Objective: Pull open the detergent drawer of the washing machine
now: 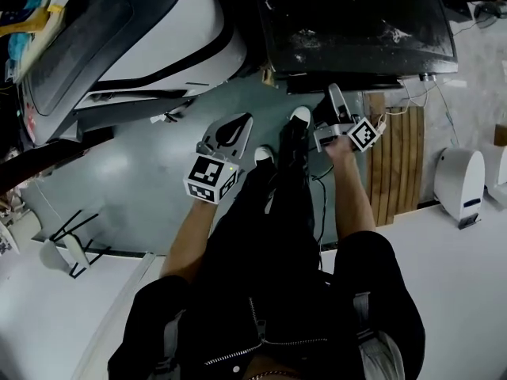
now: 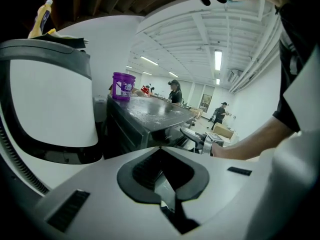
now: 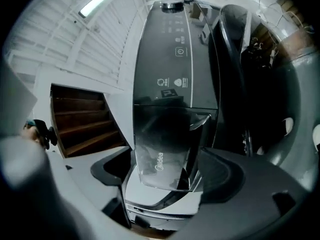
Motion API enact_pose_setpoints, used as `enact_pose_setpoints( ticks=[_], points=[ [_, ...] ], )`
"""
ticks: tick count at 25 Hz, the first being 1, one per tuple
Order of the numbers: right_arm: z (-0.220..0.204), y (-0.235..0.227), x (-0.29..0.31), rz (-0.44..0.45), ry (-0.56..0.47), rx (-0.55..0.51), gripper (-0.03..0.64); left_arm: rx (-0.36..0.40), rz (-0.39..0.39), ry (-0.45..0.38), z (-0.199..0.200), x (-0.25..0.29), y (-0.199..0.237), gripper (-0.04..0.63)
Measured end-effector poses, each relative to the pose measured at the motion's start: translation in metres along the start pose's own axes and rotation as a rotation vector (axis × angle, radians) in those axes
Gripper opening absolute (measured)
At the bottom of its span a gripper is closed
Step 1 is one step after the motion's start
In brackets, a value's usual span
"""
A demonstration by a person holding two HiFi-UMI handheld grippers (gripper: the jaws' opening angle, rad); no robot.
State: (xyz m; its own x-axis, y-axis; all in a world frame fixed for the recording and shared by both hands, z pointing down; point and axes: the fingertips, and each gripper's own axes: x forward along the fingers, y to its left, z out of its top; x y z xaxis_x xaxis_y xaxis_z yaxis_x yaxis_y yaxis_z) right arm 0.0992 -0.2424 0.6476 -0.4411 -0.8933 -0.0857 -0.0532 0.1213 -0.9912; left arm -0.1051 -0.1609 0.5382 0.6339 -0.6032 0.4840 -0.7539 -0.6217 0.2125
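Note:
The dark washing machine (image 1: pixel 356 22) stands ahead of me. In the right gripper view, rolled on its side, its glossy black detergent drawer front (image 3: pixel 165 149) with a pale logo lies below the control panel (image 3: pixel 177 59). My right gripper (image 3: pixel 165 159) is open, one jaw on either side of the drawer front, and the pads do not press on it. Whether the drawer is pulled out I cannot tell. In the head view the right gripper (image 1: pixel 333 93) is at the machine's front. My left gripper (image 1: pixel 240 121) hangs lower left, shut and empty, its tips (image 2: pixel 160 149) meeting.
A white machine (image 1: pixel 135 30) stands at the left, close to the dark one. A purple bucket (image 2: pixel 123 86) sits on the dark machine's top. Wooden slats (image 1: pixel 396 157) and a white device (image 1: pixel 459 180) lie to the right. My shoes (image 1: pixel 299 115) are below the grippers. People stand far behind.

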Motion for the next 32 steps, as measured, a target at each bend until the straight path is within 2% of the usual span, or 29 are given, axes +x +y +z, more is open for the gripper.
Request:
enact_pose_setpoints(
  ticks=[2, 6, 9, 11, 18, 24, 32],
  points=[
    [0.003, -0.001, 0.006, 0.042, -0.024, 0.027, 0.405, -0.009, 0.016, 0.009, -0.006, -0.005, 0.006, 0.021],
    [0.020, -0.008, 0.010, 0.089, -0.136, 0.095, 0.408, -0.030, 0.044, 0.026, -0.018, -0.014, 0.013, 0.021],
    [0.028, -0.001, 0.020, 0.149, -0.166, 0.116, 0.408, -0.046, 0.055, 0.038, -0.026, -0.019, 0.016, 0.021],
    [0.030, 0.001, 0.025, 0.165, -0.170, 0.129, 0.428, -0.051, 0.061, 0.048, -0.031, -0.023, 0.019, 0.021],
    [0.031, -0.001, 0.024, 0.184, -0.161, 0.172, 0.425, -0.045, 0.085, 0.060, -0.037, -0.030, 0.025, 0.021],
    [0.028, 0.001, 0.027, 0.144, -0.081, 0.121, 0.422, -0.042, 0.080, 0.067, -0.042, -0.029, 0.021, 0.021],
    [0.028, 0.001, 0.025, 0.169, -0.101, 0.138, 0.420, -0.034, 0.085, 0.070, -0.042, -0.029, 0.021, 0.021]
  ],
)
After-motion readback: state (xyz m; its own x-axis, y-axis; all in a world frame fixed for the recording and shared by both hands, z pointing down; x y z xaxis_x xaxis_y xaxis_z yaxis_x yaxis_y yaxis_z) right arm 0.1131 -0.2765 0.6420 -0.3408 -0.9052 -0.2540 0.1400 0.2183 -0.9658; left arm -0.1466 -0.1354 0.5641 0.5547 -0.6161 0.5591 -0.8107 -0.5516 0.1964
